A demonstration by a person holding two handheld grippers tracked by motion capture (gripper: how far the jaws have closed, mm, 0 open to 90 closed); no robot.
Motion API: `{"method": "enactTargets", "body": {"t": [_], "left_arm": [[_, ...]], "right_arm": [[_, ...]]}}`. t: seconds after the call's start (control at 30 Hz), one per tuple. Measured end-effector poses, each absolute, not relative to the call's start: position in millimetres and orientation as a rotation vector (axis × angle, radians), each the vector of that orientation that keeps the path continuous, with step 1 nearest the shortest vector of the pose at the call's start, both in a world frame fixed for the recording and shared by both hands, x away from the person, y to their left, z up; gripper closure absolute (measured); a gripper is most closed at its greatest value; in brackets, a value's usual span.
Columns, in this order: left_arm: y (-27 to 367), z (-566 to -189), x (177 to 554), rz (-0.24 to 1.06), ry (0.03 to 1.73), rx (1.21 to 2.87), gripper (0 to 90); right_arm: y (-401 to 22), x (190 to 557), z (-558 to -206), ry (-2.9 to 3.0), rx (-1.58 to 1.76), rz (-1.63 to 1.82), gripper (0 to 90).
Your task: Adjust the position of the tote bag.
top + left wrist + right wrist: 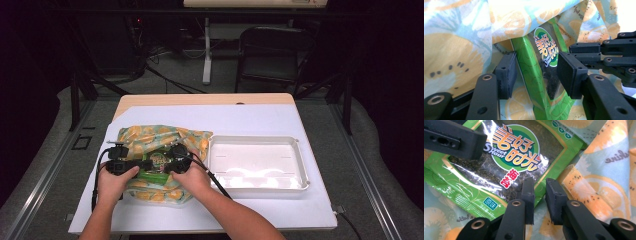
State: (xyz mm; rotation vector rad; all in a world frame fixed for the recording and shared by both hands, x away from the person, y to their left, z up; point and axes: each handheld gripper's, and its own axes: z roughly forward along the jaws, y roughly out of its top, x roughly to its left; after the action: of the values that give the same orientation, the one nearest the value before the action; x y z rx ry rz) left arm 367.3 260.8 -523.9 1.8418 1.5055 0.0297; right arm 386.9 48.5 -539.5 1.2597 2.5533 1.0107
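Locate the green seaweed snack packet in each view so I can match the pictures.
High view: the green seaweed snack packet lies left of centre on the orange-print fabric bag, between the two hands.
Left gripper view: centre, upright between the open jaws.
Right gripper view: upper left and centre, label facing the camera.
Shared landmark: the orange-print fabric under the packet.

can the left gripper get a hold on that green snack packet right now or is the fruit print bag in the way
Probably yes. The left gripper already has its open jaws on either side of the green snack packet, pads not yet pressing. The fruit-print bag lies behind and around it, not between the jaws.
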Motion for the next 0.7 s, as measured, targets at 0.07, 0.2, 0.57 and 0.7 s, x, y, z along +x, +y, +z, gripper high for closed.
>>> {"method": "enactTargets", "body": {"t": [0.07,0.2,0.57,0.7], "left_arm": [[260.5,-524.6,367.6,0.025,1.507,1.847,49.6],[259.3,-526.5,368.6,-0.011,1.499,1.852,49.0],[257.0,-524.6,367.0,0.006,1.499,1.837,56.8],[258.1,-523.9,366.2,-0.002,1.509,1.813,60.6]], "right_arm": [[48.4,387.0,-539.7,2.554,1.258,1.01,77.4],[47.4,387.4,-540.0,2.557,1.253,1.001,77.5],[46.1,387.4,-541.1,2.55,1.262,1.014,77.2],[45.6,387.5,-541.6,2.548,1.261,1.02,77.1]]}}
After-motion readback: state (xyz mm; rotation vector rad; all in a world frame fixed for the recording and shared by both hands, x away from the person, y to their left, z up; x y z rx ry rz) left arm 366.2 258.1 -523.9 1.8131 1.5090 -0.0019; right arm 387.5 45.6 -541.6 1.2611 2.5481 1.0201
